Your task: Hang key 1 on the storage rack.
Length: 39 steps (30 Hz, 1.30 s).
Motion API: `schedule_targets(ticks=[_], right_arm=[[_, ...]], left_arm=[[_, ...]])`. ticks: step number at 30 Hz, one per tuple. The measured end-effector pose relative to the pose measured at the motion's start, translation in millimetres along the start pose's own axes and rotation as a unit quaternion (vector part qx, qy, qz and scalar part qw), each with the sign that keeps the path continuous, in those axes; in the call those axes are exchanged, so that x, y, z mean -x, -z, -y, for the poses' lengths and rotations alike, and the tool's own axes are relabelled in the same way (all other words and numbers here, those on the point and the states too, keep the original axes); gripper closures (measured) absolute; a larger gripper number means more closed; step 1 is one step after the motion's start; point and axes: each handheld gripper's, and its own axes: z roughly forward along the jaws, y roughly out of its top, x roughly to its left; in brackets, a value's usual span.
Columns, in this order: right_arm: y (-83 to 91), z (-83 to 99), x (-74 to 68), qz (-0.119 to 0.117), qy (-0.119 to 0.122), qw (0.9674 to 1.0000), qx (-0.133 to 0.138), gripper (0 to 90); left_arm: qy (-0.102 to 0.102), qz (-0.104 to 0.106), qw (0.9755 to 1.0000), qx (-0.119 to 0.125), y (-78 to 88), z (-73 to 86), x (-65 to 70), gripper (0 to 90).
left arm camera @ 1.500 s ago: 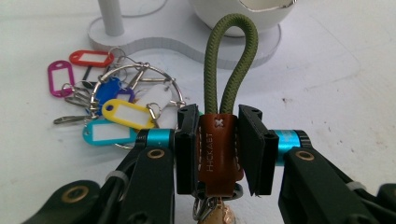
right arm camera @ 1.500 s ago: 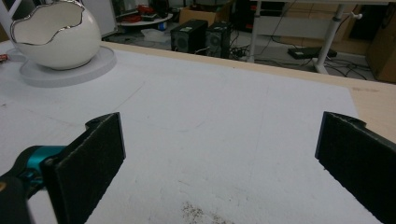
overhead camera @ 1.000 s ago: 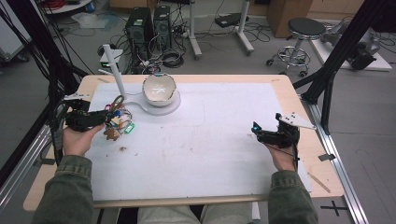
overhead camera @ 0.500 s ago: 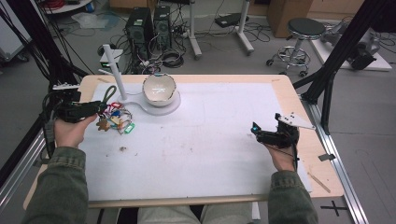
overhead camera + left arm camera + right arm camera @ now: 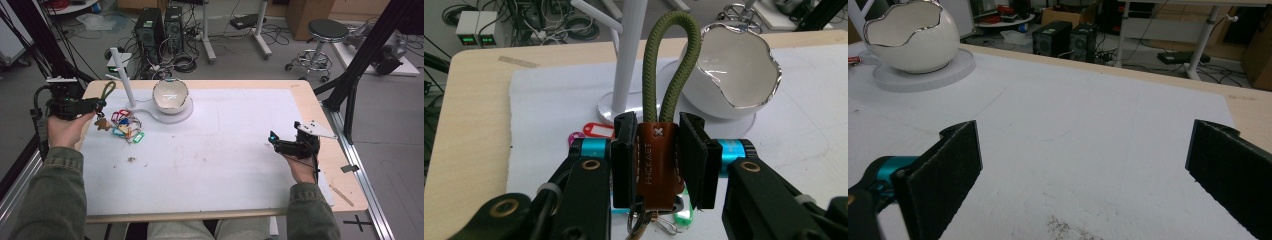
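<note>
A wooden worktop [image 5: 320, 107] seen from above, most of it covered by a white mat [image 5: 215, 150] marked with a few dark specks. A person in olive green sleeves reaches in from the near edge, holding a claw in each hand.

At the far left of the mat stands a white egg-shaped bowl [image 5: 170, 96] with a jagged silver rim, sitting on a round white base [image 5: 182, 114]. A thin white post [image 5: 122, 77] rises just to the left of the bowl.

The left claw [image 5: 97, 106] is raised at the left edge of the worktop, its jaws closed on the brown leather tab [image 5: 658, 165] of a keychain. From that tab an olive green cord loop [image 5: 669, 65] stands up above the jaws, in front of the post and bowl in the left gripper view. Below the tab hangs a bunch of coloured key tags [image 5: 125, 126], pink, blue, green and red, trailing down onto the mat just left of the bowl's base.

The right claw [image 5: 277, 143] sits low over the near right part of the mat, well apart from the bowl. Its jaws are spread wide with nothing between them
</note>
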Motion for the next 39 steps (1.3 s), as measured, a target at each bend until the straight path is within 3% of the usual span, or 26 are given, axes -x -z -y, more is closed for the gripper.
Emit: schedule_targets(ticks=[4,7,10,14,18,23,30,35,39], right_arm=[[0.3,0.0,0.1,0.0,0.001,1.0,0.001,0.7],[0.1,0.0,0.1,0.0,0.0,1.0,0.001,0.6],[0.1,0.0,-0.1,0.001,0.0,1.0,0.0,0.7],[0.5,0.1,-0.7,0.0,0.0,1.0,-0.002,0.7],[0.3,0.2,-1.5,-0.001,0.005,1.0,-0.002,0.6],[-0.4,0.4,-3.5,0.0,0.014,0.9999,-0.004,0.7],[0.0,0.9,-6.8,-0.003,0.02,0.9998,-0.008,0.7],[-0.5,1.1,-7.5,-0.005,0.027,0.9996,-0.01,0.6],[-0.1,1.4,-7.4,-0.005,0.024,0.9997,-0.009,0.7]], left_arm=[[0.021,0.012,0.9996,0.01,0.7,-5.0,-6.3,68.8],[0.042,0.036,0.9981,0.026,0.9,-9.6,-10.8,68.8],[0.043,0.024,0.9985,0.025,-1.4,-15.8,-13.3,68.9],[0.055,0.024,0.9979,0.026,-5.3,-21.4,-19.1,68.9],[0.052,0.024,0.9981,0.021,-11.0,-26.2,-24.2,69.1],[0.075,0.027,0.9964,0.026,-17.9,-28.9,-34.7,69.1],[0.117,0.037,0.9918,0.037,-27.0,-28.6,-49.1,69.2],[0.134,0.03,0.9901,0.031,-33.3,-27.4,-58.0,69.2],[0.145,0.039,0.9885,0.014,-39.1,-24.8,-63.0,69.2]])
